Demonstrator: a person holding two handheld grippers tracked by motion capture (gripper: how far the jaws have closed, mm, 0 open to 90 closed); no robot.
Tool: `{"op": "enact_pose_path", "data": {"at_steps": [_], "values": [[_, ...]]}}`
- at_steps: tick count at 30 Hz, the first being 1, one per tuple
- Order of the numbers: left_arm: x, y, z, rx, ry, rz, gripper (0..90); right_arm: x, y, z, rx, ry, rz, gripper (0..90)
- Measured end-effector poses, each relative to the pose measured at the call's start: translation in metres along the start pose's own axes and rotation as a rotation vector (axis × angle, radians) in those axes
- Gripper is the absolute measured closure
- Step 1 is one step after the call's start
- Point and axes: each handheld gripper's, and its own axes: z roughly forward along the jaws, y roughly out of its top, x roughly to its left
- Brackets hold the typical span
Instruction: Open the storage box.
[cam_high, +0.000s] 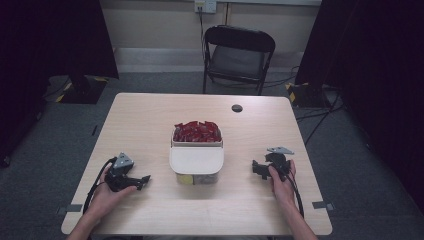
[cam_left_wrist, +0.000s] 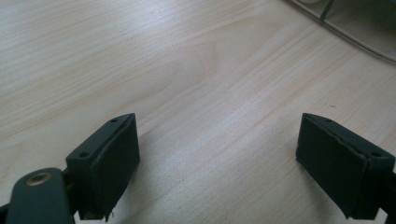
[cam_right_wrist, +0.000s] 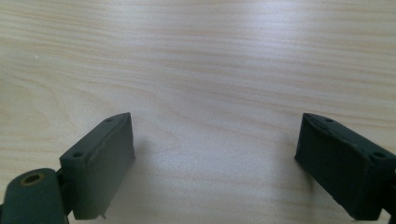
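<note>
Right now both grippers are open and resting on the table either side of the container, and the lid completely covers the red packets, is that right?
Not quite. The high view shows the lid covering only the near part of the container; the red packets lie uncovered at the far end. The rest holds: left gripper and right gripper sit open on the table either side.

A recording studio or lab set-up, not a home: a pale wooden table (cam_high: 150, 120) stands alone on grey carpet (cam_high: 45, 150), flanked by black curtains (cam_high: 380, 60) that screen both sides. Tape marks (cam_high: 70, 208) fix the table's position on the floor, cables (cam_high: 320, 117) trail across the carpet toward a wall socket (cam_high: 205, 6), and a black folding chair (cam_high: 239, 56) waits against a bare cream wall (cam_high: 155, 22).
</note>
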Motion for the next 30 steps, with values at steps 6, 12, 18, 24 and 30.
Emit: {"op": "enact_pose_path", "data": {"at_steps": [6, 12, 18, 24, 30], "values": [[0.0, 0.0, 0.0, 0.001, -0.002, 0.002, 12.8, -0.001, 0.001, -0.001, 0.009, 0.008, 0.001, 12.6], [0.001, 0.001, 0.001, 0.0, -0.001, 0.001, 12.8, -0.003, 0.002, -0.005, 0.031, 0.012, 0.005, 13.9], [0.0, 0.001, 0.001, 0.002, 0.002, 0.002, 12.8, -0.002, 0.003, -0.01, 0.017, 0.036, -0.006, 14.1], [0.0, 0.001, 0.001, 0.001, 0.002, 0.001, 12.9, 0.002, 0.007, -0.023, -0.03, 0.092, -0.02, 14.2], [0.0, 0.001, 0.0, 0.001, 0.003, 0.001, 12.9, 0.004, 0.013, -0.036, -0.064, 0.128, -0.014, 14.5]]}}
